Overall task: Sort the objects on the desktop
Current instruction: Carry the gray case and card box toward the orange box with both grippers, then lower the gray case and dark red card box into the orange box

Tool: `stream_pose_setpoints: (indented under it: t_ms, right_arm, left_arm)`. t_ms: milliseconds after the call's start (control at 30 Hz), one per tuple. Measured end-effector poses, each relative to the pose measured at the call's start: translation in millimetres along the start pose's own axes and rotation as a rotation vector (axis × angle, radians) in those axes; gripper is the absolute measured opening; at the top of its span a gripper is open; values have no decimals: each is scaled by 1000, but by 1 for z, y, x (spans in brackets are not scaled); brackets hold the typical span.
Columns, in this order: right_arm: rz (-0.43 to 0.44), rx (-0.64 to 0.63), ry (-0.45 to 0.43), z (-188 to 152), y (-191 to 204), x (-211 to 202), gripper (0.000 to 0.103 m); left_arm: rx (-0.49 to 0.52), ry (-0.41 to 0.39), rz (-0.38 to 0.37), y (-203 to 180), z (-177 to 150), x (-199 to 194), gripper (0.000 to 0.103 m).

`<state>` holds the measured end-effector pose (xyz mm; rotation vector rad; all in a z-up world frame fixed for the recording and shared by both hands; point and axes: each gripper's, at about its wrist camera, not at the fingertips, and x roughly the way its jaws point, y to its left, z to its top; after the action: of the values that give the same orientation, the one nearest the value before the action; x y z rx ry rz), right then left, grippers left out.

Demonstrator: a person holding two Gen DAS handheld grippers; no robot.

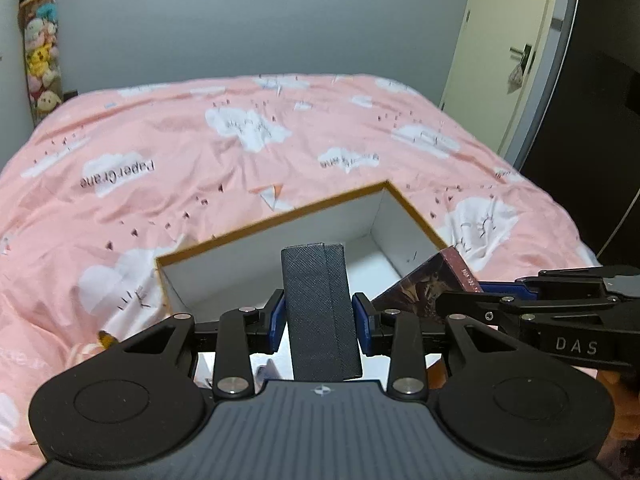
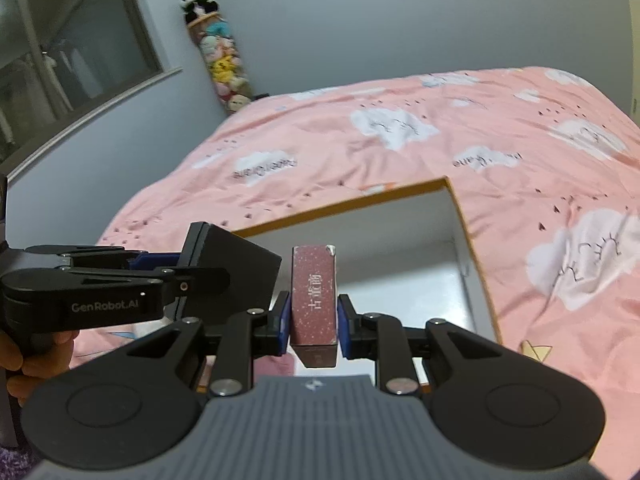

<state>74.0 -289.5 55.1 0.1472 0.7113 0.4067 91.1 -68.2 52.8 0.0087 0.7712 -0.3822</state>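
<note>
An open box with an orange rim [image 1: 280,218] and white inside lies on the pink bed; it also shows in the right wrist view [image 2: 472,236]. My left gripper [image 1: 319,318] is shut on a dark grey textured case [image 1: 318,304] and holds it upright over the box's near edge. The case shows in the right wrist view [image 2: 234,266] too. My right gripper [image 2: 312,322] is shut on a dark red book [image 2: 314,300] with white Chinese characters on its spine. The book appears in the left wrist view [image 1: 430,284], just right of the case.
The pink duvet with white clouds [image 1: 248,132] covers the bed around the box. A column of plush toys [image 1: 40,52] hangs at the wall on the left. A door [image 1: 500,60] stands at the right. A window [image 2: 68,48] is at the left.
</note>
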Motion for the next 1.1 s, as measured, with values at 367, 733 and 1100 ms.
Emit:
stream_pose_setpoints:
  t_ms: [367,733,1100]
  right_arm:
    - [-48,11,79,-8,-20,43,24]
    - [-41,17,171,-22,-22,75,24]
    - [-36,19,221,-27,-25,89,24]
  left_arm:
    - [72,160,42,-16,-19,59,40]
    - [79,283,81,-13,-36,89,40]
    - [99,331,113,-20,-50,99,41]
